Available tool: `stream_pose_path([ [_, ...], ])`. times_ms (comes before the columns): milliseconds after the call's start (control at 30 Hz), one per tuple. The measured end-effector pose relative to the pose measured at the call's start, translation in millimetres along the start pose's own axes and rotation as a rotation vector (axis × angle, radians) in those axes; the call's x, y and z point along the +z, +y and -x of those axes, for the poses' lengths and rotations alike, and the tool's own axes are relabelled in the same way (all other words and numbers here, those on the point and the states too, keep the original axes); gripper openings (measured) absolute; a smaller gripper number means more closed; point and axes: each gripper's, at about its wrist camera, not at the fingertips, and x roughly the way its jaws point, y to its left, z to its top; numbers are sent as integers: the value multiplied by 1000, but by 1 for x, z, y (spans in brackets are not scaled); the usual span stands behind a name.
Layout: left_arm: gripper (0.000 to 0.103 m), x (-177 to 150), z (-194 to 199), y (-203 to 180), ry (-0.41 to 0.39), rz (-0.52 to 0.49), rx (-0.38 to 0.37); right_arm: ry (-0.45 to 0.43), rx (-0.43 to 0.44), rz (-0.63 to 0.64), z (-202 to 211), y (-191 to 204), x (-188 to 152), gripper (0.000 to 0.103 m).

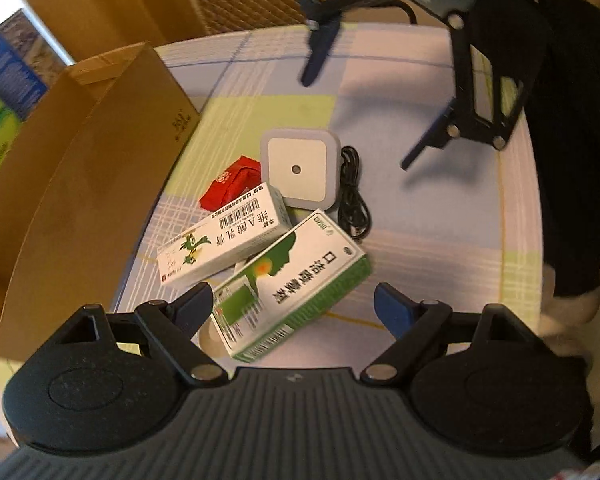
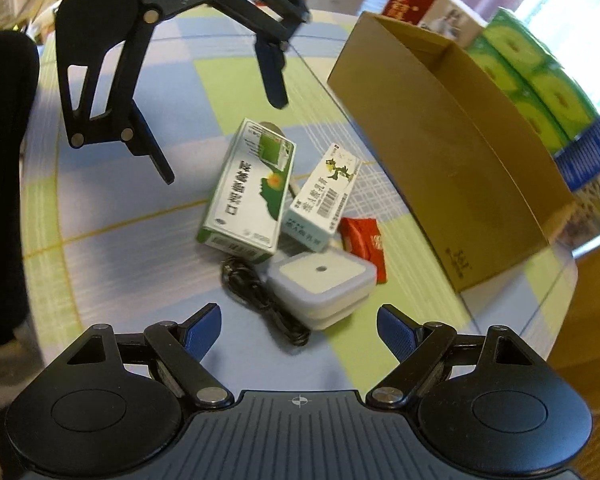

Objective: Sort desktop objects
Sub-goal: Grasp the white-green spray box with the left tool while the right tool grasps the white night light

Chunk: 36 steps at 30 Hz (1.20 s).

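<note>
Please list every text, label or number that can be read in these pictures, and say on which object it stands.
"口洁喷雾剂": green box.
"维A酸乳膏": white box, above its barcode, whose digits are too small.
Red packet: white print, too blurred.
Carton: dark stamp near a corner, unreadable.
Night light and cable: none.

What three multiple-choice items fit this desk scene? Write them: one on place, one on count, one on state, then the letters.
1. Where does the black cable lie?
A. inside the cardboard box
B. beside the white night light
C. on the red packet

2. How many medicine boxes are on the tablecloth?
A. two
B. four
C. none

3. How is the left hand-held gripper?
A. shut on the cable
B. shut on nothing
C. open

Answers: B, the cable is coiled beside the night light. A, the green medicine box and the slimmer white medicine box. C, its fingers stand apart around one end of the green box.
</note>
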Motion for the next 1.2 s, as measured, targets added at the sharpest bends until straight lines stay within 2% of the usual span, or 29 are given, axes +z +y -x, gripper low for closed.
stream_pose_path([
  [267, 85, 10, -32, 16, 44, -96, -100, 17, 80, 21, -30, -32, 11, 82],
  [500, 82, 11, -54, 23, 88, -140, -188, 34, 141, 37, -47, -39, 14, 82],
  [700, 82, 10, -60, 27, 88, -155, -218, 63, 182, 56, -61, -37, 16, 82],
  [933, 73, 7, -64, 22, 102, -158, -235, 76, 214, 29, -67, -39, 17, 82],
  [1000, 69, 4, -64, 19, 107, -154, -239, 73, 214, 19, -66, -40, 17, 79],
  [1133, 60, 1, -64, 13, 115, -126, -252, 63, 203, -6, -63, -40, 19, 66],
  [1200, 58, 0, -62, 10, 115, -106, -252, 60, 197, -22, -61, -39, 18, 65],
])
